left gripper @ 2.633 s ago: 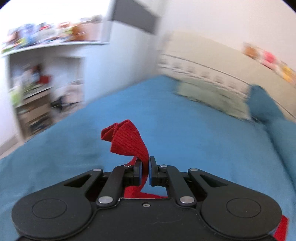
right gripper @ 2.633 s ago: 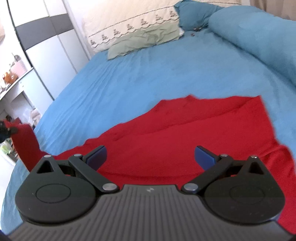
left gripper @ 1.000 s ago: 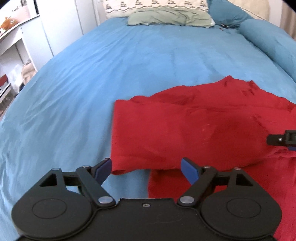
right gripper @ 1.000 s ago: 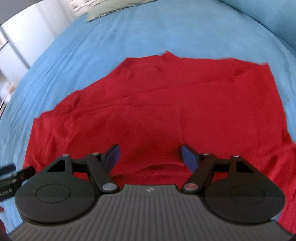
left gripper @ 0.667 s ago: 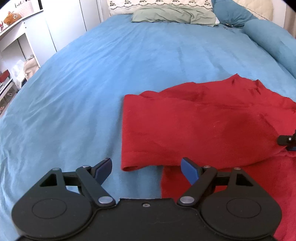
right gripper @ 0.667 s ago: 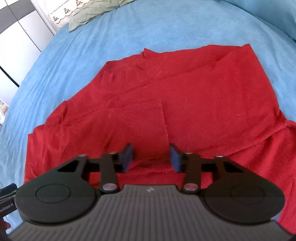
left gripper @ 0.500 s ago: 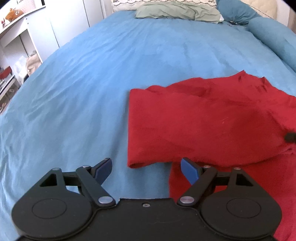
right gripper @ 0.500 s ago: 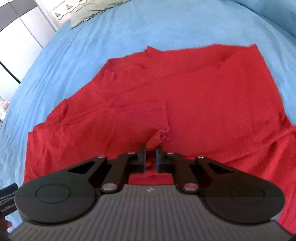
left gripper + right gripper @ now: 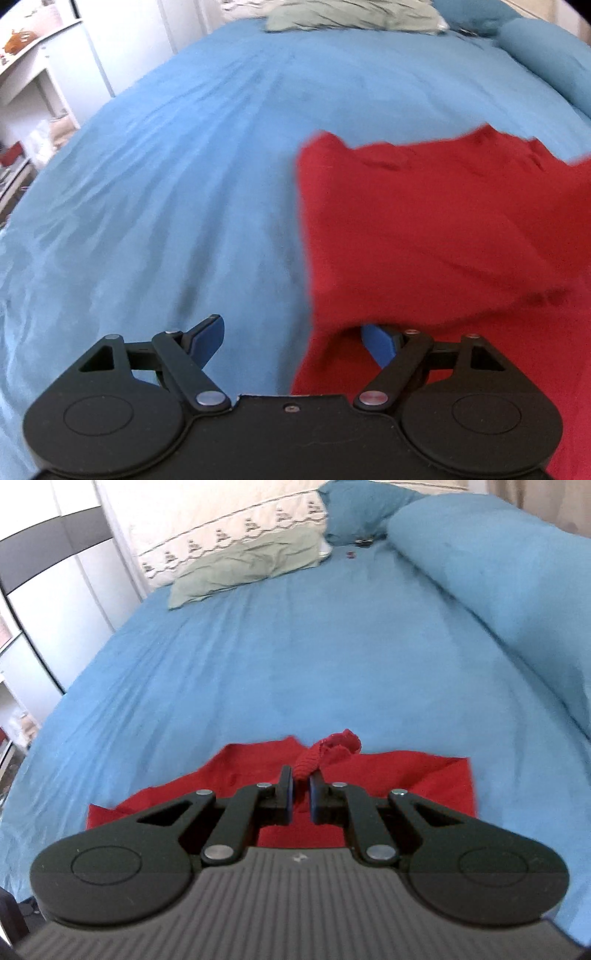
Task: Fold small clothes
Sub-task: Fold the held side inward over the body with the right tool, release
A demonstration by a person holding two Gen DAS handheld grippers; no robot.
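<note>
A red garment (image 9: 424,229) lies spread on the blue bedsheet (image 9: 166,184), filling the right half of the left wrist view. My left gripper (image 9: 295,339) stands open low over the garment's left edge, and a fold of red cloth overhangs its right blue fingertip (image 9: 376,343). In the right wrist view my right gripper (image 9: 300,790) is shut on a bunched ribbed piece of the red garment (image 9: 325,757), lifted above the rest of the red cloth (image 9: 406,779) lying on the sheet.
A green pillow (image 9: 243,568) and a cream patterned pillow (image 9: 221,528) lie at the head of the bed. A rolled blue duvet (image 9: 498,576) runs along the right side. White cupboards (image 9: 55,602) and shelves (image 9: 33,74) stand to the left.
My right gripper shut on the garment's ribbed edge and rose with it, tilting toward the head of the bed. My left gripper stayed open and sank closer to the garment's left edge.
</note>
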